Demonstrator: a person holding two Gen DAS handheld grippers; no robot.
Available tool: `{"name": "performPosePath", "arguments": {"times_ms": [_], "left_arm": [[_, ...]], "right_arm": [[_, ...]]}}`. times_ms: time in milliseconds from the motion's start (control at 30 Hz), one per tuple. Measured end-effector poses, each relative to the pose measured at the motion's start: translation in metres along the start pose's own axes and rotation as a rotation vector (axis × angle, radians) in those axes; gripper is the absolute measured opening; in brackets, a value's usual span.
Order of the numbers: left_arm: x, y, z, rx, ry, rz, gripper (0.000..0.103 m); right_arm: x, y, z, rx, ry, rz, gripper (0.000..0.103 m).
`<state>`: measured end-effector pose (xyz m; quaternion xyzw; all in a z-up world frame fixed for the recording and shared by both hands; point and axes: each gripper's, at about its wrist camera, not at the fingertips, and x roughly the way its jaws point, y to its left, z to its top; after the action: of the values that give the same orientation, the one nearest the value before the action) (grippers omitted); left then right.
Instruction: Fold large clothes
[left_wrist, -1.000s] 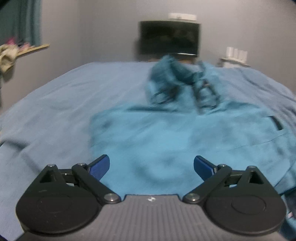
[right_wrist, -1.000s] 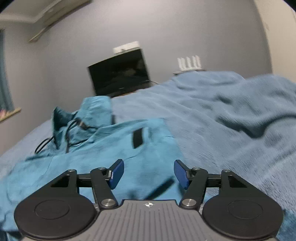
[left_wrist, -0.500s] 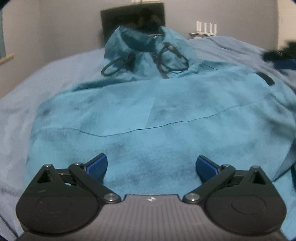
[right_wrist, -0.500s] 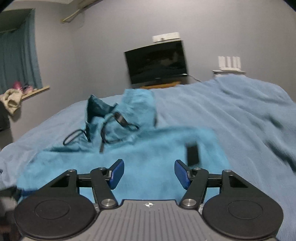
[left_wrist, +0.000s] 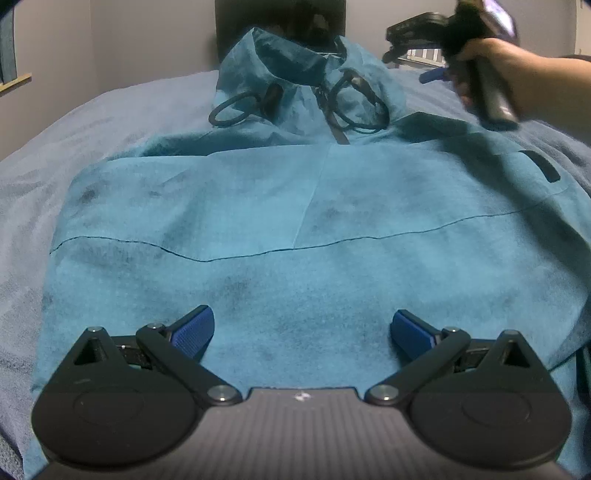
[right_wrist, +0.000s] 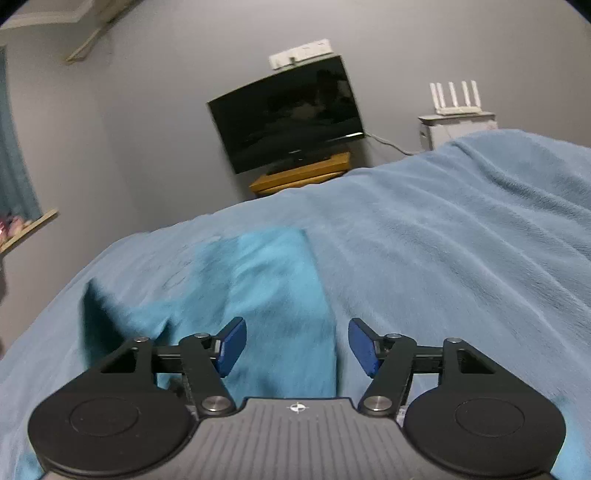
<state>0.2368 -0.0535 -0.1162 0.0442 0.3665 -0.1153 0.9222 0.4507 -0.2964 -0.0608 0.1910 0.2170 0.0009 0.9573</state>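
Left tool points down at a slant, its 2 blue fingers spread wide with nothing pinched. Right tool is gapped too, jaws just opened a bit more, nothing between them, gripped by a bare hand.

Matt teal cloth jacket on a fleecy blue blanket.

Teal on blue, under grey walls

The plain teal fabric jacket carries black drawcords and a black tab; it lies on a plain light-blue fleece blanket. Gripper pads are royal blue on black linkages. The television screen is black, its shelf honey-yellow, the router white.
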Motion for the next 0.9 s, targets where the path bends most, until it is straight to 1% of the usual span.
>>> {"name": "performPosePath", "arguments": {"times_ms": [100, 200, 267, 300, 333, 367, 400, 433, 467, 533, 633, 733, 833, 900], "left_arm": [[0.002, 0.001, 0.003, -0.01, 0.011, -0.002, 0.103], [0.003, -0.001, 0.004, -0.011, 0.018, 0.004, 0.103], [0.004, -0.002, 0.004, -0.009, 0.016, 0.003, 0.103], [0.004, -0.002, 0.003, -0.008, 0.014, 0.003, 0.103], [0.004, -0.002, 0.003, -0.007, 0.011, 0.002, 0.103], [0.005, -0.002, 0.002, -0.007, 0.009, 0.001, 0.103], [0.005, -0.002, 0.002, -0.006, 0.007, 0.001, 0.103], [0.005, -0.002, 0.002, -0.006, 0.007, 0.001, 0.103], [0.006, -0.002, 0.002, -0.005, 0.006, 0.001, 0.103], [0.006, -0.001, 0.002, -0.006, 0.006, -0.002, 0.103], [0.006, 0.001, 0.002, -0.013, 0.006, -0.009, 0.103], [0.004, 0.0, 0.001, -0.013, 0.0, -0.01, 0.103], [0.003, 0.001, 0.0, -0.017, -0.006, -0.014, 0.103], [0.002, 0.002, 0.0, -0.018, -0.006, -0.018, 0.103]], "right_arm": [[0.031, -0.009, 0.004, 0.08, 0.017, 0.04, 0.076], [0.054, -0.02, 0.002, 0.144, 0.058, 0.082, 0.079], [0.062, -0.029, -0.001, 0.216, 0.091, 0.136, 0.078], [0.066, -0.033, -0.002, 0.259, 0.098, 0.187, 0.071], [0.066, -0.035, -0.002, 0.273, 0.092, 0.21, 0.066], [0.064, -0.034, -0.002, 0.266, 0.079, 0.233, 0.045], [0.062, -0.033, -0.001, 0.255, 0.073, 0.262, 0.022], [0.058, -0.033, -0.001, 0.249, 0.07, 0.284, 0.016], [0.052, -0.031, -0.001, 0.235, 0.057, 0.299, 0.011], [0.035, -0.026, 0.0, 0.187, 0.017, 0.336, 0.007], [0.002, -0.017, 0.002, 0.106, -0.039, 0.393, 0.006], [-0.042, -0.004, -0.002, -0.029, -0.088, 0.443, 0.005], [-0.095, 0.002, -0.016, -0.139, -0.117, 0.518, 0.005], [-0.13, 0.0, -0.03, -0.205, -0.12, 0.542, 0.004]]}}
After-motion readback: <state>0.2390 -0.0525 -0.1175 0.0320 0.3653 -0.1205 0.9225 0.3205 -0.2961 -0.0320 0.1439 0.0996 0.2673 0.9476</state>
